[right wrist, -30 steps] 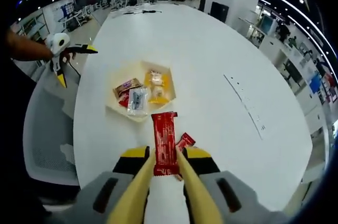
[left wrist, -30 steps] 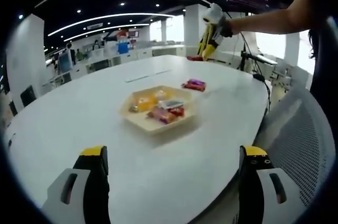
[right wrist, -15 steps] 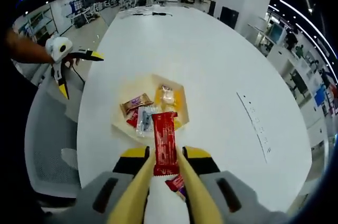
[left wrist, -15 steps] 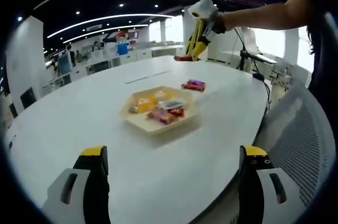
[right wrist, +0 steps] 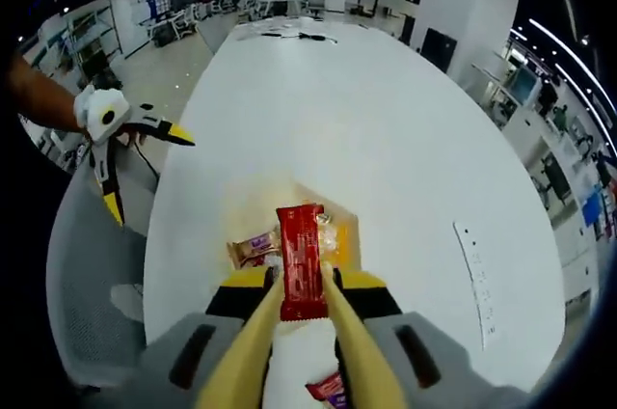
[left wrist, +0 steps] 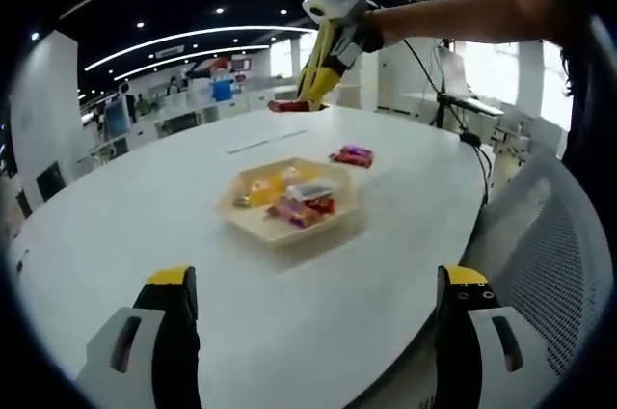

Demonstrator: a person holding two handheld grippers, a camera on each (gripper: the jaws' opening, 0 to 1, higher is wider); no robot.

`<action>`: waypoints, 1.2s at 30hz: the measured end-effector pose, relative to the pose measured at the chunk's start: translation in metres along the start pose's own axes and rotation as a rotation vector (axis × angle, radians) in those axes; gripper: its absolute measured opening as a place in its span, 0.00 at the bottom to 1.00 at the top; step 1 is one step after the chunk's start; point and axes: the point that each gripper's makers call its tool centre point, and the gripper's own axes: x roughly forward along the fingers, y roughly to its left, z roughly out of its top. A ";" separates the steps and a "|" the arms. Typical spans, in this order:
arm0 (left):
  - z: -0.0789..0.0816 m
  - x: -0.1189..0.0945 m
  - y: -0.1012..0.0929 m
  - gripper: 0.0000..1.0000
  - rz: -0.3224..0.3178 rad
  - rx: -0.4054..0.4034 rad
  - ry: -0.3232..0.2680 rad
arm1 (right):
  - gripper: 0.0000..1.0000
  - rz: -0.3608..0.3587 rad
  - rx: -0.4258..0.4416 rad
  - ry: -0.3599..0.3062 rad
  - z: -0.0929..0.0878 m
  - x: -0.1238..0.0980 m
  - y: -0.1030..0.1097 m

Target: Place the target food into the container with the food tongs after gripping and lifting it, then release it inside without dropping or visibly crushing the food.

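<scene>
Both tong arms of my right gripper are pinching the red snack bar above the tray, while my left gripper is hanging wide open, holding nothing, over the white table.

We count one white oval worktop and, on it, one shallow hexagonal container. Inside the container we make out about four wrapped snacks, though they overlap and the tally is not certain. One more wrapped snack lies loose on the worktop, apart from the container. One red snack bar sits between the two yellow arms of the single pair of food tongs. There are two claws: the left claw and the right claw. We count one mesh-backed chair at the worktop's edge.
</scene>
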 end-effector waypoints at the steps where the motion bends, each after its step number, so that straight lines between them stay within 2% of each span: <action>1: 0.000 0.000 0.000 1.00 -0.001 0.001 0.002 | 0.24 0.005 -0.005 -0.004 0.006 0.004 0.001; 7: 0.000 0.000 0.001 1.00 0.004 -0.003 -0.004 | 0.24 0.029 -0.040 -0.004 0.028 0.019 0.008; 16: 0.001 0.000 0.003 1.00 0.013 -0.006 -0.007 | 0.24 0.053 -0.028 -0.018 0.036 0.030 0.009; 19: 0.000 0.000 0.003 1.00 0.013 -0.008 -0.007 | 0.25 0.038 -0.048 -0.031 0.038 0.032 0.007; 25: -0.001 0.000 0.004 1.00 0.014 -0.010 -0.004 | 0.25 0.041 -0.041 -0.044 0.039 0.030 0.007; 36: 0.000 0.000 0.004 1.00 0.018 -0.007 -0.002 | 0.25 0.021 -0.047 -0.047 0.035 0.011 0.002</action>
